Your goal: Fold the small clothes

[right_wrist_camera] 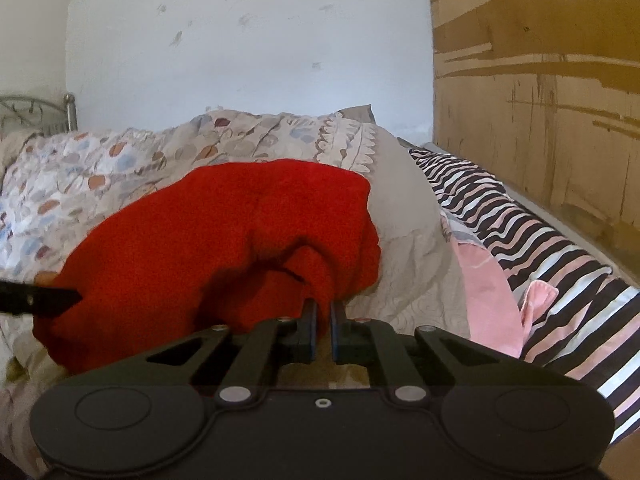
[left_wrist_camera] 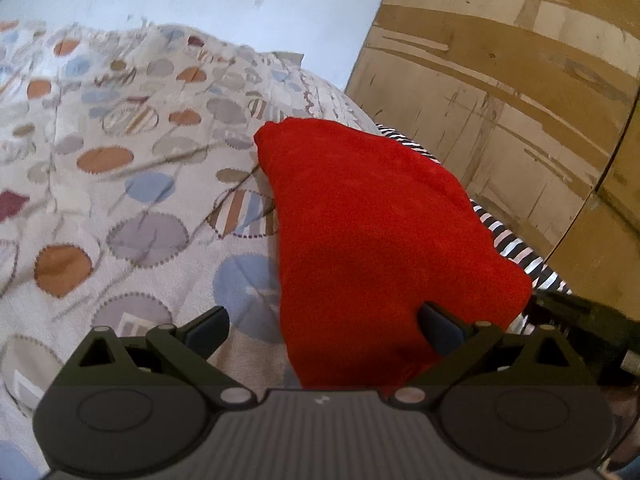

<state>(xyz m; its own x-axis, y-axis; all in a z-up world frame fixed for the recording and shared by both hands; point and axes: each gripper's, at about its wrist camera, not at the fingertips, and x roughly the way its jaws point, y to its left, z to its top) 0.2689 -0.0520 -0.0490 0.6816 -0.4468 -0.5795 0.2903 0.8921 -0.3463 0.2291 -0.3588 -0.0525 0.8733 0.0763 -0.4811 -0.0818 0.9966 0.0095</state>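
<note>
A red fleece garment (left_wrist_camera: 372, 232) lies on the patterned bedspread (left_wrist_camera: 120, 160). My left gripper (left_wrist_camera: 324, 326) is open; its jaws stand wide apart over the garment's near edge, the right finger (left_wrist_camera: 440, 328) touching the cloth. In the right wrist view my right gripper (right_wrist_camera: 323, 312) is shut on a fold at the near right edge of the red garment (right_wrist_camera: 208, 248), which bulges up in front of it. The tip of the left gripper shows at the left edge of the right wrist view (right_wrist_camera: 40, 300).
A black, white and pink striped cloth (right_wrist_camera: 540, 240) and a pink piece (right_wrist_camera: 492, 296) lie to the right on the bed. A wooden panel wall (right_wrist_camera: 540, 100) stands along the right side. A white wall (right_wrist_camera: 240, 40) and a metal bedhead (right_wrist_camera: 36, 112) are behind.
</note>
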